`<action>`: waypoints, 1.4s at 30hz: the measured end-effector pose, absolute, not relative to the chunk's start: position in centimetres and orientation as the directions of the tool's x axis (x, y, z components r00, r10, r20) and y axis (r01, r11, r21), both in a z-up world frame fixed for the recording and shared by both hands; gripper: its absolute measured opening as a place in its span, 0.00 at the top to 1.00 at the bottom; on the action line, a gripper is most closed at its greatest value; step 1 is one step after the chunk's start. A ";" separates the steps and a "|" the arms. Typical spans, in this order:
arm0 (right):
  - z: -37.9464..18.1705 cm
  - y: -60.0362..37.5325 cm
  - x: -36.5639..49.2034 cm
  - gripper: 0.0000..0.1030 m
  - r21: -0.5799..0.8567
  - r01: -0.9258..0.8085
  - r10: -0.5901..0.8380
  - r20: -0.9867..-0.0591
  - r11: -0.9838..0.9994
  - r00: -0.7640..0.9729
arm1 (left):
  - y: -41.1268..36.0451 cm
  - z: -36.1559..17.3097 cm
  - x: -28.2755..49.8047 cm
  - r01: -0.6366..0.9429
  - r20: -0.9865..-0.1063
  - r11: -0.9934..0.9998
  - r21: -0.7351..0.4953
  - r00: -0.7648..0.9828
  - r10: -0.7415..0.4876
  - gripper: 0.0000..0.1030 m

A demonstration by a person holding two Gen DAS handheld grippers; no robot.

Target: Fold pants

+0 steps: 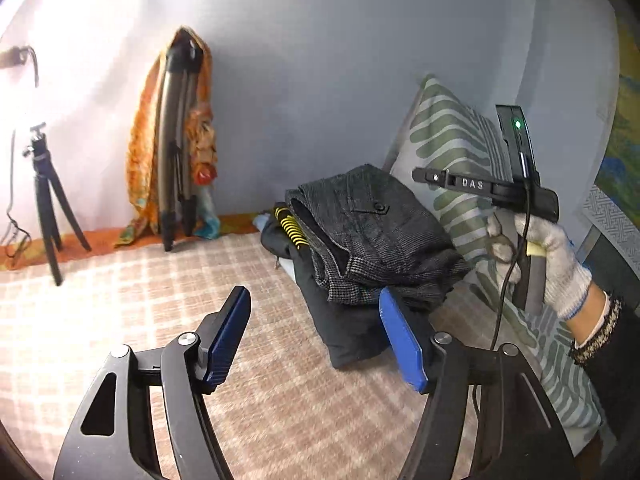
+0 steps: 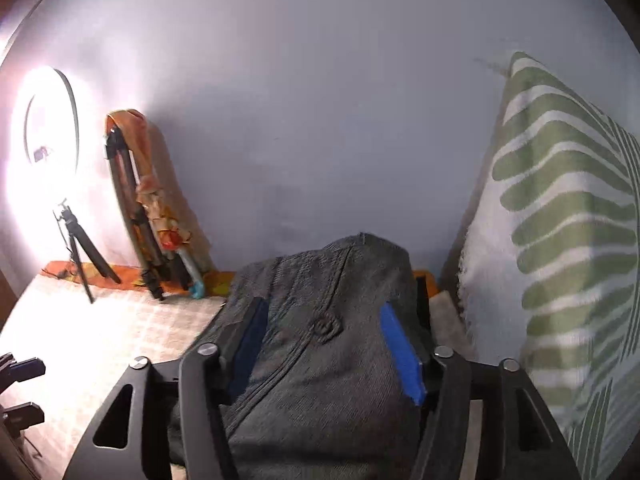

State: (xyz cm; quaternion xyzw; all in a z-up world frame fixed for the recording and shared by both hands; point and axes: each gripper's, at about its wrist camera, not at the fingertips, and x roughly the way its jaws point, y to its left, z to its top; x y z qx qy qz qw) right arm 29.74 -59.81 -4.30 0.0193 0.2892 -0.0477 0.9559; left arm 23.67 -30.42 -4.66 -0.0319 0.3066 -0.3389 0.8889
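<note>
Folded dark grey checked pants (image 1: pixel 372 236) lie on top of a pile of folded dark clothes (image 1: pixel 352 332) on the bed. My left gripper (image 1: pixel 316 340) is open and empty, low over the bedspread in front of the pile. In the left wrist view the right gripper's body (image 1: pixel 520 192) is held up in a gloved hand to the right of the pile. In the right wrist view my right gripper (image 2: pixel 324 344) is open, its blue pads (image 2: pixel 402 356) on either side of the grey pants (image 2: pixel 320 340), close above them.
A checked bedspread (image 1: pixel 120 320) covers the bed. A green leaf-pattern pillow (image 1: pixel 456 148) leans on the wall at right. A small black tripod (image 1: pixel 48 200) and a larger folded tripod draped in orange cloth (image 1: pixel 176 140) stand by the wall at back left.
</note>
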 end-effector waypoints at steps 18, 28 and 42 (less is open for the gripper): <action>-0.8 -50.2 15.6 0.01 0.033 0.165 -0.127 -0.494 0.986 0.860 | -25.1 0.7 15.4 0.607 -0.461 0.760 -0.232 0.620 -0.635 0.16; -1.4 -47.6 9.3 0.00 -0.033 0.235 -0.222 -0.473 0.971 0.853 | -24.4 0.7 12.4 0.601 -0.461 0.785 -0.146 0.661 -0.592 0.11; -3.9 -45.2 4.7 0.00 -0.015 0.275 -0.250 -0.464 0.961 0.850 | -23.9 -0.9 11.0 0.576 -0.477 0.814 -0.070 0.698 -0.535 0.00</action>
